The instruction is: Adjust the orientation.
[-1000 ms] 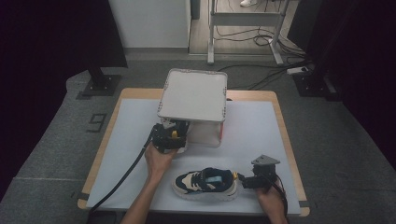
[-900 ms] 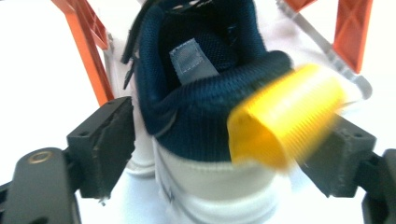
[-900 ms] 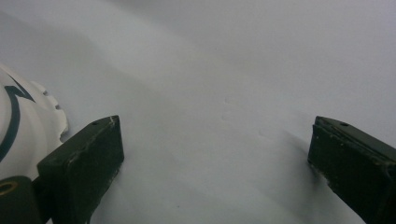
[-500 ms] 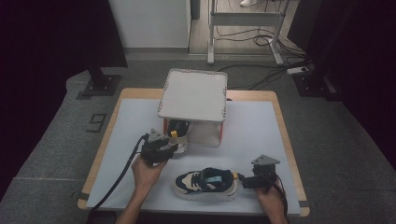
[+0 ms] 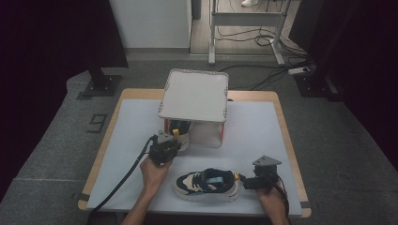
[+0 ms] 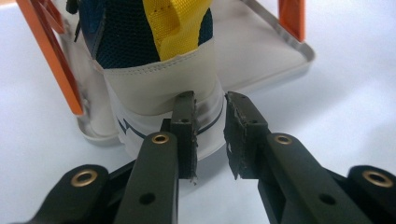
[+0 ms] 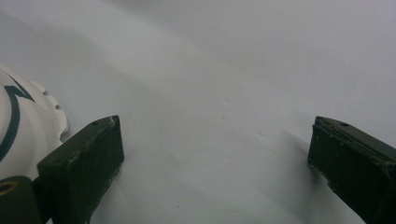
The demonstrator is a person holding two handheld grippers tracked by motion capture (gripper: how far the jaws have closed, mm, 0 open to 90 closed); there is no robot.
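Note:
A cream and navy sneaker [image 5: 206, 183] lies on its side on the white table mat near the front edge. My right gripper [image 5: 244, 182] rests by its right end, open, its jaws [image 7: 215, 144] wide apart over bare mat with the sneaker's sole [image 7: 18, 126] at the left. A second sneaker [image 5: 179, 131] with a yellow heel tab [image 6: 159, 84] stands on the lower shelf of a two-level rack [image 5: 195, 96]. My left gripper [image 5: 171, 140] sits just in front of that heel; its jaws [image 6: 209, 112] have just been closing and stand shut with nothing between them.
The rack has a white top tray on orange legs [image 6: 56, 70] and a lower tray [image 6: 280, 51], at the middle back of the mat [image 5: 263, 131]. Cables trail from both grippers toward the front edge. Dark floor, stands and wires surround the table.
My left gripper has drawn back from the rack toward the front left and its jaws have closed, leaving the sneaker on the lower shelf. The right gripper has stayed put.

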